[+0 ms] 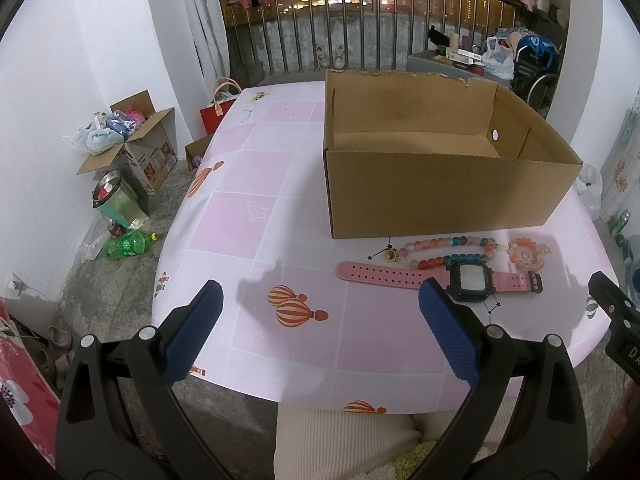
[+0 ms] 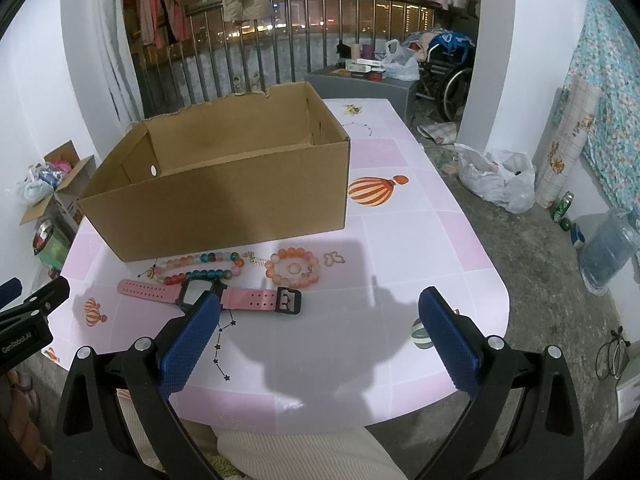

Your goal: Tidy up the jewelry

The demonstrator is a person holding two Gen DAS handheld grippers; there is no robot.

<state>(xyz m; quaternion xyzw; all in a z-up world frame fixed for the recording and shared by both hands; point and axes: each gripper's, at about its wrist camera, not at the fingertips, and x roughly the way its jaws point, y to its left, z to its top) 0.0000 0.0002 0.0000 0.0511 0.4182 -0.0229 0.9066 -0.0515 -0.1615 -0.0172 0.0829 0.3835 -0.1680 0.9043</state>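
A pink rubber-strapped digital watch with a black square case [image 2: 208,294] lies flat at the lower centre-left of the right wrist view, its long axis running left to right across the frame, parallel to the near wall of the open brown corrugated cardboard box [image 2: 224,204] beyond it. The right gripper [image 2: 320,312] hangs wide open with nothing between its blue textured pads; the watch case sits just beyond the tip of its left pad, so the strap runs crosswise to the line the fingers point along, which I judge suits a pinch across the strap. The left gripper [image 1: 320,304] is equally wide open and empty; in its view the watch [image 1: 472,280] lies at lower right, just past the right pad, while bare cloth fills the gap between the pads. Both grippers seem about equally near the watch. Between watch and box, I count one long strand of mixed orange, blue and red glass beads [image 2: 200,266] doubled over itself, one small bracelet of peach and orange beads [image 2: 294,266] curled into a ring, and one thin gold butterfly-shaped charm [image 2: 334,258] beside it, so four pieces lie outside the box. All rest on the pink chequered tablecloth printed with hot-air balloons [image 2: 400,248], and the box appears empty as far as its interior shows
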